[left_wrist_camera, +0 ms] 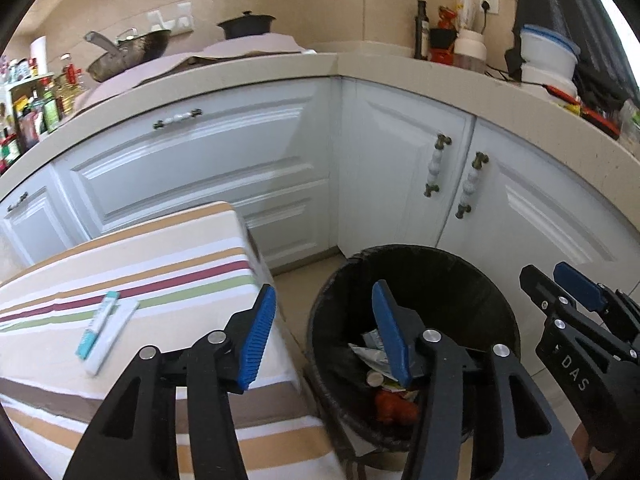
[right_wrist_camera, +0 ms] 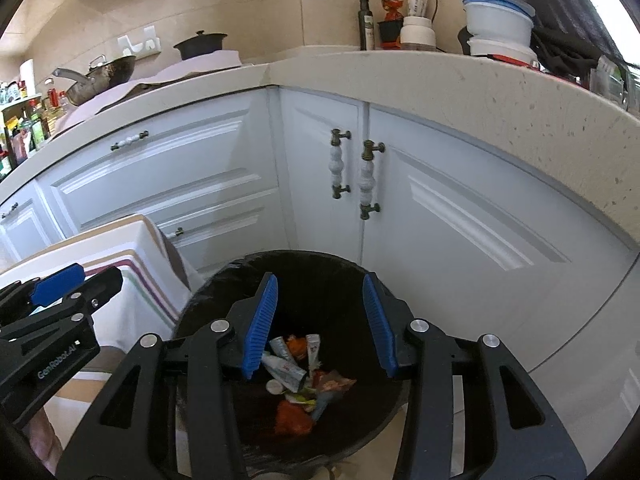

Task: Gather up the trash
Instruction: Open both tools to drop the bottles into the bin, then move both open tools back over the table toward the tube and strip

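Note:
A black bin (left_wrist_camera: 472, 280) (right_wrist_camera: 248, 268) lined with a black bag stands on the floor beside the striped table (left_wrist_camera: 168, 264). Inside it lies trash (right_wrist_camera: 300, 376) (left_wrist_camera: 384, 376): squeezed tubes, wrappers, a small cap, something orange. My left gripper (left_wrist_camera: 324, 336) is open over the gap between the table edge and the bin, nothing between its blue pads. My right gripper (right_wrist_camera: 320, 328) hangs open above the bin's mouth, also empty. A teal and white tube with a white box (left_wrist_camera: 105, 328) lies on the tablecloth to the left.
White cabinet doors (right_wrist_camera: 460, 208) with ceramic handles wrap around behind the bin under a beige counter (right_wrist_camera: 400, 68). The counter carries a wok (left_wrist_camera: 132, 50), a dark pot, bottles and stacked white containers (left_wrist_camera: 548, 56). A shelf of bottles (left_wrist_camera: 28, 112) stands far left.

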`<state>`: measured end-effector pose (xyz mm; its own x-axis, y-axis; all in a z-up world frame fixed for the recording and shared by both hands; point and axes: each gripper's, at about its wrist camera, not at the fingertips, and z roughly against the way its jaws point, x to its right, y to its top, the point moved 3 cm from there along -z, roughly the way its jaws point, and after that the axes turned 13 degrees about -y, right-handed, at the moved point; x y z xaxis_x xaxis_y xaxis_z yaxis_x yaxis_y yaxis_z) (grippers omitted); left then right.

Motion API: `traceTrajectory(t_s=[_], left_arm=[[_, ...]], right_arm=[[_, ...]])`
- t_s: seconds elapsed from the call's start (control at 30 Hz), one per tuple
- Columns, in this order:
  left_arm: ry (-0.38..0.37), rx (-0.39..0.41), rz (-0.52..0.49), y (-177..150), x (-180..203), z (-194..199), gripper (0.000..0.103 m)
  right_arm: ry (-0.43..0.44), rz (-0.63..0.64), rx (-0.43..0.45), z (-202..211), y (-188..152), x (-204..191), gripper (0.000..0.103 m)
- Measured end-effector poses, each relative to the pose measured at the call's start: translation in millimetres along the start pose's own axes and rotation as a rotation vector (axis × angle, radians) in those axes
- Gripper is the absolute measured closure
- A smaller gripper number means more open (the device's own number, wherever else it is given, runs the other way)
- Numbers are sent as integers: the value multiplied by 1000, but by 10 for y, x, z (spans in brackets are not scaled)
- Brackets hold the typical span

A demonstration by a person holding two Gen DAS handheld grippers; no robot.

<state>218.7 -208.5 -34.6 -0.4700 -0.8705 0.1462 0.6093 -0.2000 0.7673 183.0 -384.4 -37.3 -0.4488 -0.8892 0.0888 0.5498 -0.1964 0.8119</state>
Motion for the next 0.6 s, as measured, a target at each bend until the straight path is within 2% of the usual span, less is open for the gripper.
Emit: traceTrajectory(t_s=[0.3,0.6], left_arm=[[92,42,63,-187,-479,466,44],[241,56,179,-508,-1318,982,43]], right_arm=[[83,50,2,278,-56,-503,59],[193,141,13,556,-111,-1265,59]])
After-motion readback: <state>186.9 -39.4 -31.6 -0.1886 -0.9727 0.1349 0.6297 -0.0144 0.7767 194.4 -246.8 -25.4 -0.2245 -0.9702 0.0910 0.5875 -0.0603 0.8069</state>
